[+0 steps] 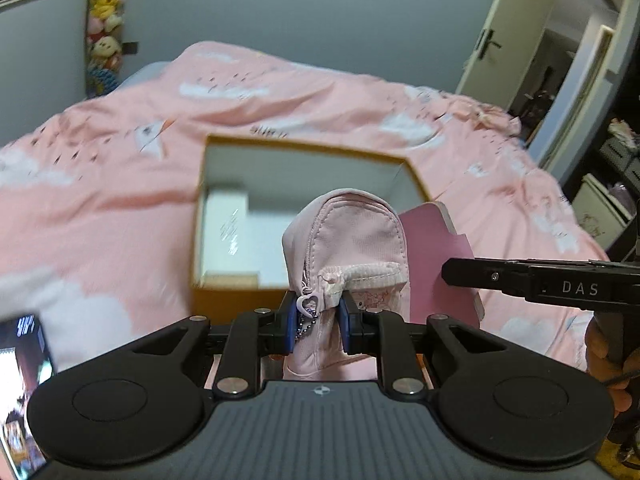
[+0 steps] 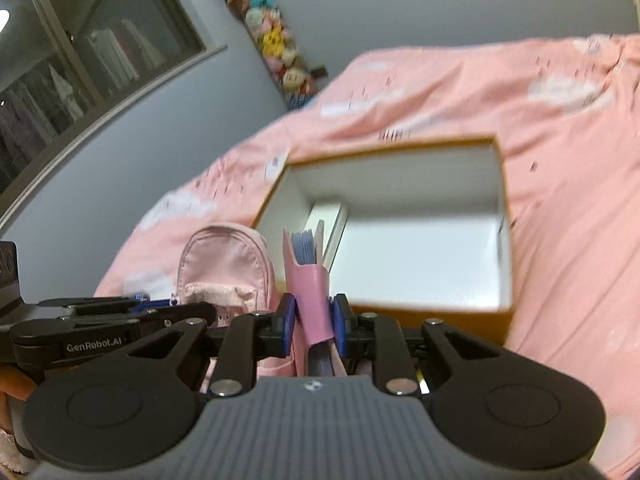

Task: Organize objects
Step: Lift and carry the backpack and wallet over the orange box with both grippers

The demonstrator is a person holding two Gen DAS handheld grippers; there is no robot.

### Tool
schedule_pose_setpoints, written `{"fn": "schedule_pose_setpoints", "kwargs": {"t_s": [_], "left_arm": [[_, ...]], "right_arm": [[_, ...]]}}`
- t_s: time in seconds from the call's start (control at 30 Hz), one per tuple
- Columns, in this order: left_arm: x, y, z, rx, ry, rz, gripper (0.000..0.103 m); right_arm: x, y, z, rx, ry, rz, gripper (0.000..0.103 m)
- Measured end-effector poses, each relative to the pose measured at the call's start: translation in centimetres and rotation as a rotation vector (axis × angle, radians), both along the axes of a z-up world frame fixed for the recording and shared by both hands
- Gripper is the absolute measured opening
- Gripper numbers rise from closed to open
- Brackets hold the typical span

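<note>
My left gripper [image 1: 319,320] is shut on a small pink backpack-shaped pouch [image 1: 348,236], held upright with a heart charm hanging from its zip. My right gripper [image 2: 312,320] is shut on a pink notebook [image 2: 310,292] with blue page tabs; the same notebook [image 1: 436,264] shows to the right of the pouch in the left wrist view. The pouch [image 2: 226,264] appears left of the notebook in the right wrist view. Just beyond both lies an open box [image 1: 304,148] with an orange rim and white inside [image 2: 420,264], holding a flat white item [image 1: 226,220].
The box rests on a bed with a pink cloud-print cover [image 1: 120,168]. A column of plush toys [image 1: 105,12] hangs on the grey wall. An open door [image 1: 516,40] and shelving stand at the right. A window [image 2: 80,60] is at the left. A phone screen [image 1: 24,380] shows low left.
</note>
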State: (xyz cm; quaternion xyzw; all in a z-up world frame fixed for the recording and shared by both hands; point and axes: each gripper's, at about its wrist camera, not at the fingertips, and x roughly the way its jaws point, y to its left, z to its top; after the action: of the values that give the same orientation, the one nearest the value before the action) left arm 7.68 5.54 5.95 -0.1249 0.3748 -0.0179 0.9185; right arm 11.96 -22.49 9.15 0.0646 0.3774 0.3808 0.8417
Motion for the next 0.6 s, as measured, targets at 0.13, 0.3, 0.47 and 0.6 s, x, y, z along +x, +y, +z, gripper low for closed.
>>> {"fn": "schedule_pose_setpoints", "kwargs": {"t_s": [0.13,0.3,0.47,0.6], "left_arm": [[2.2,-0.1,1.0,-0.004,-0.028,-0.016,0.023],[5.6,0.4,0.6,-0.029,-0.011,-0.015,0.023],[8.9,1.8,-0.7,-0.063,0.039,-0.012,0.023],[11.5,3.6,-1.7,-0.085,0.079,0.005,0.023]], "right_arm": [[1.4,-0.4,1.4,0.013,-0.034,-0.04,0.021],[4.2,-0.2,1.5,0.035,-0.027,-0.094,0.021],[7.8,0.9,0.1,0.037,0.02,-0.135,0.021],[10.0,2.2,-1.8,0.015,0.078,-0.145,0.021]]}}
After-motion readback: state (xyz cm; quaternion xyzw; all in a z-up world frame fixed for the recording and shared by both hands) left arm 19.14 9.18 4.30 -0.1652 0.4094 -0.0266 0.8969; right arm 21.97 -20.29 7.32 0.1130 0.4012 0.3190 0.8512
